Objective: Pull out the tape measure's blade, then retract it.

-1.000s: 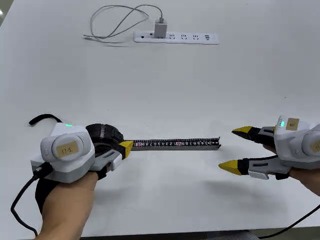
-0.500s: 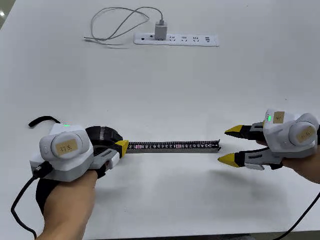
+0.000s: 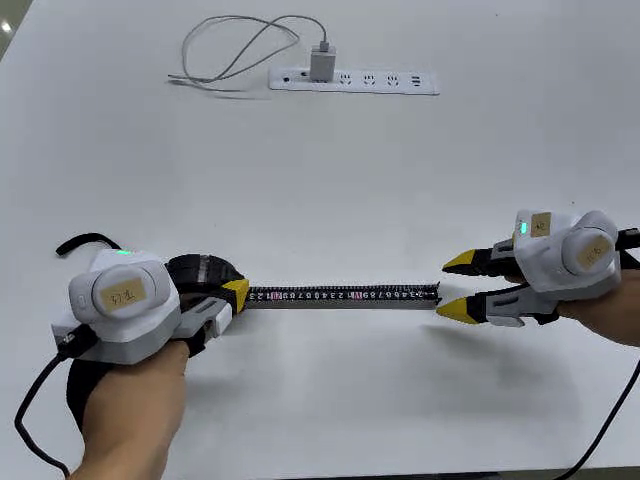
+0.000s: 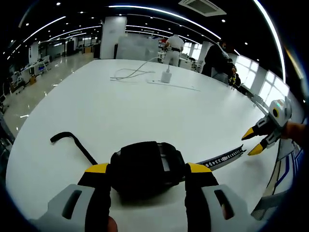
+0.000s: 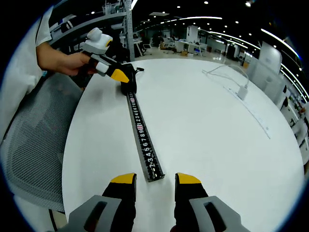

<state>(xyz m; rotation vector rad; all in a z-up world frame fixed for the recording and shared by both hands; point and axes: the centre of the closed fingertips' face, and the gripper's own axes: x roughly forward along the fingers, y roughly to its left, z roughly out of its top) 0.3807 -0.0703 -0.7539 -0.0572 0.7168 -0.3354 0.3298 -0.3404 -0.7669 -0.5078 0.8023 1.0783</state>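
Observation:
The black tape measure [image 3: 203, 277] sits on the white table with my left gripper [image 3: 235, 295] shut on its case [image 4: 147, 166]. Its blade [image 3: 345, 294] lies pulled out flat along the table towards the right, numbers showing [image 5: 143, 140]. My right gripper [image 3: 450, 285] is open, its yellow tips on either side of the blade's end [image 5: 153, 176] without touching it. In the left gripper view the right gripper [image 4: 253, 141] is by the blade tip [image 4: 237, 151]. A black wrist strap [image 4: 72, 143] trails from the case.
A white power strip [image 3: 352, 78] with a charger and a coiled white cable [image 3: 235, 45] lies at the far edge of the table. A mesh chair [image 5: 34, 145] stands beside the table. People stand in the background [image 4: 171, 48].
My right gripper has moved left and up to the blade's end and narrowed its opening. The left gripper still holds the case, and the blade lies as before.

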